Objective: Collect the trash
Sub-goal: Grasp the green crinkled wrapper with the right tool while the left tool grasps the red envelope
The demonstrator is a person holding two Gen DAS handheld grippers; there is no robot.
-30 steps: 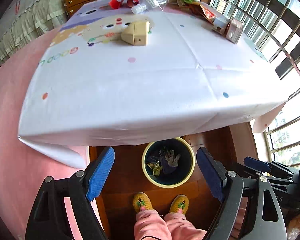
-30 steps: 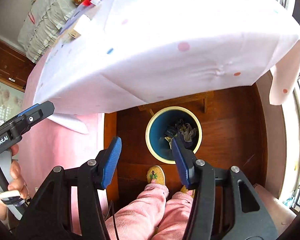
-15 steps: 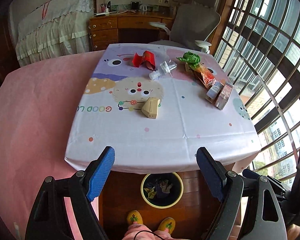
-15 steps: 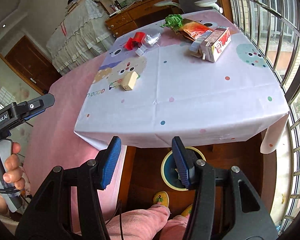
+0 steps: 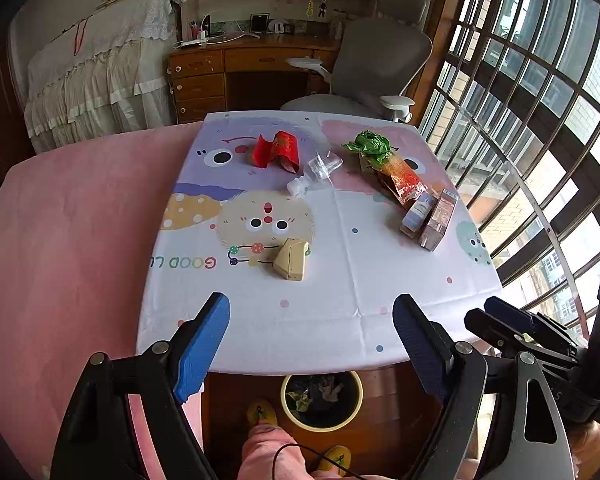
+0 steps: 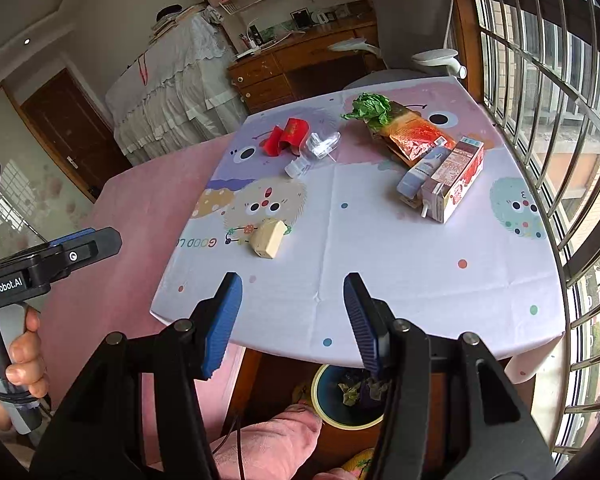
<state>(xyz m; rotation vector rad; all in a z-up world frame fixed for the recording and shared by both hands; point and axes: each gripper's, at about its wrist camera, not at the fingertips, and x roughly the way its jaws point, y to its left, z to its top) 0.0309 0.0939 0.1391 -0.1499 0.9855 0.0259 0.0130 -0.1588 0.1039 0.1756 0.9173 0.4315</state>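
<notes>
Left gripper (image 5: 311, 344) agape, beige carton (image 5: 291, 259) just beyond.

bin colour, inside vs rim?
Blue inside, pale yellow rim on the bin; right wrist view shows it best.

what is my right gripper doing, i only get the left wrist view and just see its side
Observer: The right gripper is open and empty, aimed at the near edge of the tablecloth.
Operator: ok and the tall box on the window side, anything sticking out of it
Observer: The carton lies flat, and a white straw pokes out at its near end.
Operator: how is my left one being held
Observer: A hand wraps the handle of the left gripper, below a GenRobot.AI label.
</notes>
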